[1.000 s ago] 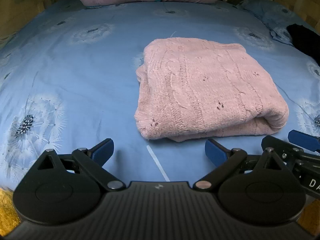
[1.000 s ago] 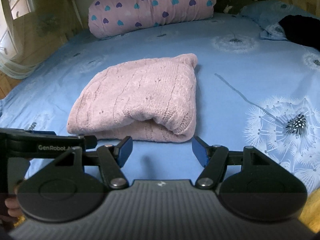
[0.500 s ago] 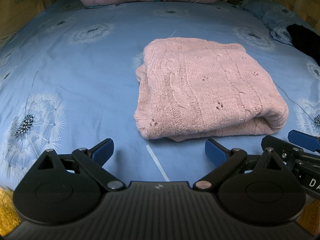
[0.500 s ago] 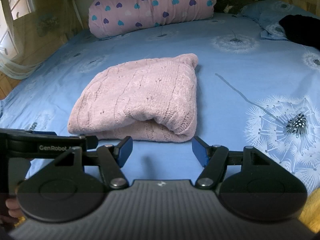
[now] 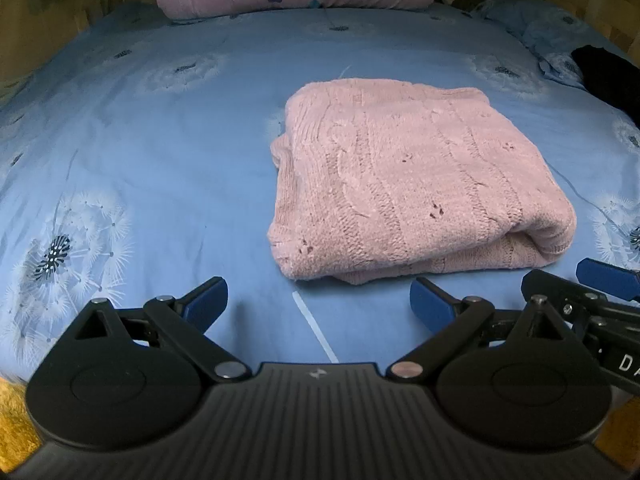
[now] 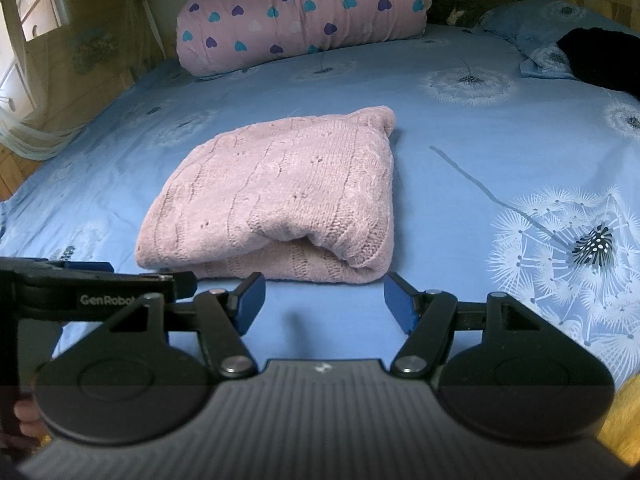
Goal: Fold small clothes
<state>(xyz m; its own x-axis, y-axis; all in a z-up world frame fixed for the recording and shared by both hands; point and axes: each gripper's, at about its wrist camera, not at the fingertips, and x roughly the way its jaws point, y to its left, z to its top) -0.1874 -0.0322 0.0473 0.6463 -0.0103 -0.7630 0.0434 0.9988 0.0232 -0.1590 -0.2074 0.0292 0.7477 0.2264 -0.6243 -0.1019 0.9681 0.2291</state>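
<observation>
**Both tools empty and apart before a folded pink sweater on the bed**

The left tool (image 5: 319,305) has its blue pads spread wide, with nothing between them but bare sheet and a short white line printed on it. The right tool (image 6: 324,305) also stands with its pads apart and holds nothing; only blue sheet shows in the gap. Each tool appears at the edge of the other's view: the right one enters the left camera's lower right corner, and the left one crosses the right camera's lower left, with fingertips (image 6: 25,420) of the person's hand showing beneath it.

Just beyond both sets of pads, apart from them, lies the pink knit sweater (image 5: 412,184), folded into a thick rectangle with cable ribs running along its top. Its rolled fold faces the tools, the upper layer curling over the lower one at the near right corner. In the right camera the sweater (image 6: 288,196) sits just ahead and slightly left of the gap.

The sweater rests on the bed (image 5: 140,152), covered in a light blue sheet printed with white dandelions. At the far end lies a pink rolled quilt (image 6: 304,12) patterned with hearts. At the far right edge a black garment (image 6: 600,60) lies on crumpled blue bedding.
</observation>
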